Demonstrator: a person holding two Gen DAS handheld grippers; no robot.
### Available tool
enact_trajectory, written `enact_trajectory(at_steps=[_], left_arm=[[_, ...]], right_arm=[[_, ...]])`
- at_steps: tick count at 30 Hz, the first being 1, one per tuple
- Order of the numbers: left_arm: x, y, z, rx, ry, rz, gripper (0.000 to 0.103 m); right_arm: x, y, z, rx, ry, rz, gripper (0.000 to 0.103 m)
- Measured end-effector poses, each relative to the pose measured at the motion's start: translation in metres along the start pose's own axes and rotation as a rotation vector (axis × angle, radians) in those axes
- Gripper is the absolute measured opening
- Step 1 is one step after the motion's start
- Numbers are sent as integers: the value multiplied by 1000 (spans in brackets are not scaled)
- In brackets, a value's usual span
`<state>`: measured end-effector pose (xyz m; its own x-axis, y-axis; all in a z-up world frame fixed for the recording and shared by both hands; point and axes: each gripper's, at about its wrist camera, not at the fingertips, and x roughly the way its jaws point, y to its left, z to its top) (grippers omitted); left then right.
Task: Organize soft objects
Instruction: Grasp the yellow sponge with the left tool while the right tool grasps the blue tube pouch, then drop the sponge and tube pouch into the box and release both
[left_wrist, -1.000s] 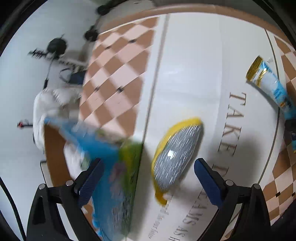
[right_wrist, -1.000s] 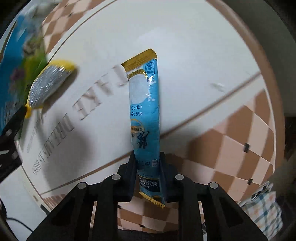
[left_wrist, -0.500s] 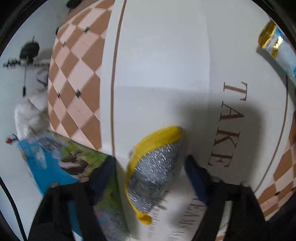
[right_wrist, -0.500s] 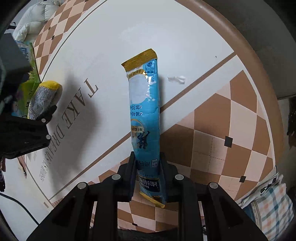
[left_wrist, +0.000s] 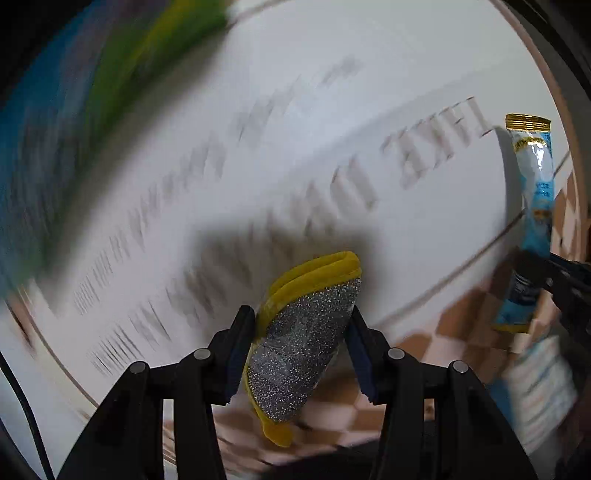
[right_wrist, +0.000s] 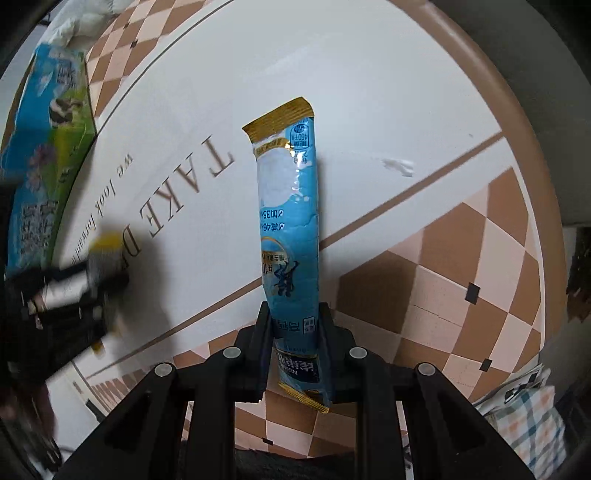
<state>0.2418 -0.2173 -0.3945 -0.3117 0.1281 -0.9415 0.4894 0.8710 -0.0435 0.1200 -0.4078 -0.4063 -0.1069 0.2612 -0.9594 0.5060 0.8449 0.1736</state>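
My left gripper (left_wrist: 300, 326) is shut on a yellow sponge with a silver scouring face (left_wrist: 299, 343) and holds it above the round white table (left_wrist: 258, 129). My right gripper (right_wrist: 294, 325) is shut on the lower end of a long blue sachet with gold ends (right_wrist: 288, 221), which stands upright over the table (right_wrist: 351, 92). The sachet (left_wrist: 535, 206) and the right gripper show at the right edge of the left wrist view. The left gripper with the sponge (right_wrist: 103, 251) shows blurred at the left of the right wrist view.
A blue and green printed box (right_wrist: 40, 158) lies at the table's left edge; it is a blur in the left wrist view (left_wrist: 74, 92). A white cloth (right_wrist: 81, 18) lies beyond it. A plaid bag (right_wrist: 528, 424) sits below the table at the right.
My left gripper closed on the sponge, lifted it and swung round fast, so its view is blurred. My right gripper keeps the sachet and has barely moved.
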Motion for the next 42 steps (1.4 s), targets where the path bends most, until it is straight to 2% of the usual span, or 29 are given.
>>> enact_trajectory(at_steps=[3,7,8,9,11,15,16,19,20,24,27,30,33,35,37,39,40,42], left_arm=[[4,16,-14,-81,10,-73,47],[10,26,-15,-114,12,-90,52],[14,29,-15,-127,24,-89,51],[13,28,-16,-136,3,-97,52],[12,25,-17,-131,-5,-77,52],[7,19,-27,-146,-43,-61,49],[7,23,-31,-156,-55,-68,48],[-1,30,-49,-204,-80,-95,46],[-9,35,-52,-221,-95,-104,46],[-65,67,-63,-282,-193,-178,46],[-125,96,-72,-322,-295,-229,46],[-176,128,-69,-340,-374,-240,46],[-218,172,-58,-371,-427,-219,46],[-233,207,-47,-410,-461,-167,46],[-232,237,-29,-455,-465,-130,46],[-219,267,-11,-488,-425,-147,46],[-211,281,-2,-511,-400,-156,46],[-201,298,19,-537,-356,-144,46]], right_arm=[[4,12,1,-55,26,-17,24],[14,33,1,-139,71,-57,24],[16,35,2,-145,81,-59,27],[19,37,4,-150,96,-65,30],[20,37,7,-151,108,-77,51],[19,36,11,-139,100,-84,54],[19,36,11,-144,96,-91,50],[19,46,8,-202,79,-145,22],[18,49,8,-213,83,-146,20],[-3,72,7,-286,71,-117,19],[-46,101,9,-359,25,-54,18],[-104,136,19,-441,-64,-1,18],[-156,176,38,-513,-140,48,18],[-181,211,60,-550,-172,68,18],[-193,241,85,-572,-209,43,18],[-192,271,108,-577,-220,11,19],[-187,295,131,-576,-214,-8,19],[-177,313,153,-578,-195,-38,18]])
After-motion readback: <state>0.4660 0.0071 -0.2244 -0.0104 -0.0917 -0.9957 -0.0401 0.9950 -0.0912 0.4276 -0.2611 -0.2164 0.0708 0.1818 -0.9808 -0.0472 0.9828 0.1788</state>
